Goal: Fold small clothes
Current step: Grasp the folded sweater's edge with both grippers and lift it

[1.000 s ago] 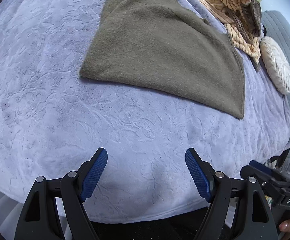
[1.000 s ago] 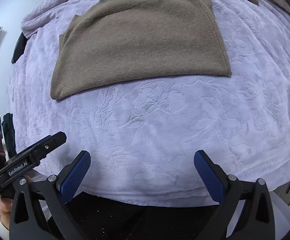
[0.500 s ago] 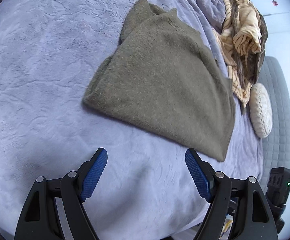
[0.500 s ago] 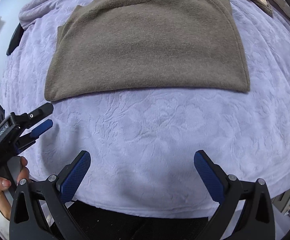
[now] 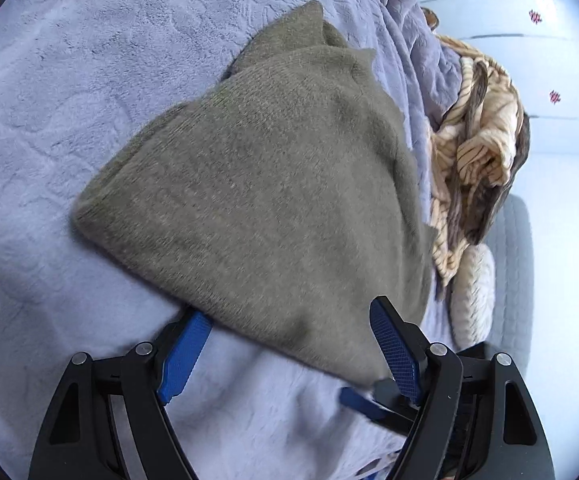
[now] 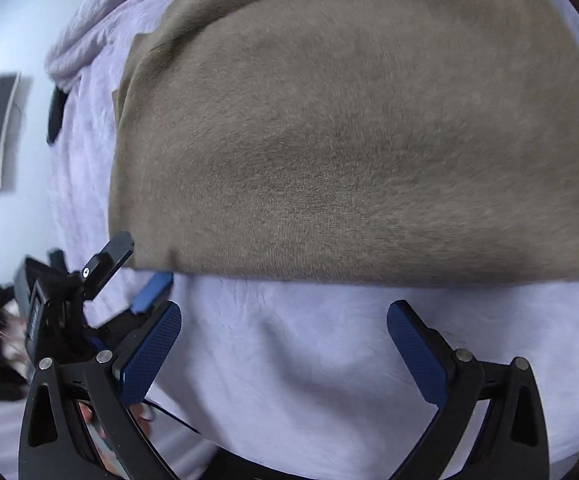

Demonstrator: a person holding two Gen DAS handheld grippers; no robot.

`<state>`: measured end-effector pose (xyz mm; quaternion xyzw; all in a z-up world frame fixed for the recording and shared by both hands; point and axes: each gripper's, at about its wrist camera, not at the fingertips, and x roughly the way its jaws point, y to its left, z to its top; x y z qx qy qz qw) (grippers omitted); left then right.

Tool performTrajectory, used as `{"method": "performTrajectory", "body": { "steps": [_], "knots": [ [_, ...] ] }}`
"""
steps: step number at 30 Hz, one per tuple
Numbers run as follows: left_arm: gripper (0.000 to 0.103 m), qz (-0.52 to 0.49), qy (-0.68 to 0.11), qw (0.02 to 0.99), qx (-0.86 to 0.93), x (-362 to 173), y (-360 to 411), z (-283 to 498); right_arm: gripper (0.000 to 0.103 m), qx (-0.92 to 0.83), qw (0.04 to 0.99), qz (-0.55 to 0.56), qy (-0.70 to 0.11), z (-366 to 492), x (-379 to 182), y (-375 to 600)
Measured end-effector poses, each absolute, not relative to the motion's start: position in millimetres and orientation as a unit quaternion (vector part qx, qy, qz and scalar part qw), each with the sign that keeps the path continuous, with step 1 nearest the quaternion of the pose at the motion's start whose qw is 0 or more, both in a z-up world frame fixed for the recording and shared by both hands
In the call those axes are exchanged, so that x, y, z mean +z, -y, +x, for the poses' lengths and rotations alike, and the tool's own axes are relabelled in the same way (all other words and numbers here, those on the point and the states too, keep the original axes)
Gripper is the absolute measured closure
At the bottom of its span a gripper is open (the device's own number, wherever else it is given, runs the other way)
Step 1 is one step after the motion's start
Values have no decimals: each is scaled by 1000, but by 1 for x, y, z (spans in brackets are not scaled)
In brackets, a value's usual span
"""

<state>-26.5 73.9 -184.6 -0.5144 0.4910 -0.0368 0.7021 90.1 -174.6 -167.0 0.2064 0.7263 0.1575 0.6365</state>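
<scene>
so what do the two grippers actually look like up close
Both match: the left gripper and right gripper each have two black plastic arms with triangular cut-outs and round silver rivets, ending in fingers faced with blue, finely textured pads. In the right wrist view the left gripper's black body carries white lettering, too blurred to read, and a thin dark cable runs below it.

One olive-brown sweater (image 5: 273,184) lies on one lavender blanket (image 5: 69,80). One heap of cream-and-brown striped cloth (image 5: 477,148) sits beyond it, with one round ribbed cushion (image 5: 473,296) beside. Two grippers show: the left gripper (image 5: 289,344) and the right gripper (image 6: 285,348), each with two blue-padded fingers (image 5: 393,348).
</scene>
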Motion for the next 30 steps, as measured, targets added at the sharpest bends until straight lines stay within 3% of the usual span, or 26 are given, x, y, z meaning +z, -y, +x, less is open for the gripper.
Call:
{"method": "performTrajectory", "body": {
  "steps": [9,12,13,16,22,30],
  "knots": [
    [22,-526,-486,693,-81,-189,-59,-7,6,167,570,470,-653,88,-204,204],
    [22,-539,-463,697,-98,-176,-62,-5,22,182,553,476,-660,84,-210,189],
    [22,-538,-458,700,-101,-171,-63,-3,33,187,548,477,-661,84,-212,183],
    [22,-525,-460,709,-101,-165,-62,3,92,182,545,493,-653,87,-214,178],
    [22,-531,-474,698,-77,-189,-51,8,92,231,585,454,-631,92,-179,175],
    [22,-549,-439,711,-24,-184,-57,22,92,209,578,375,-694,69,-203,177]
  ]
}}
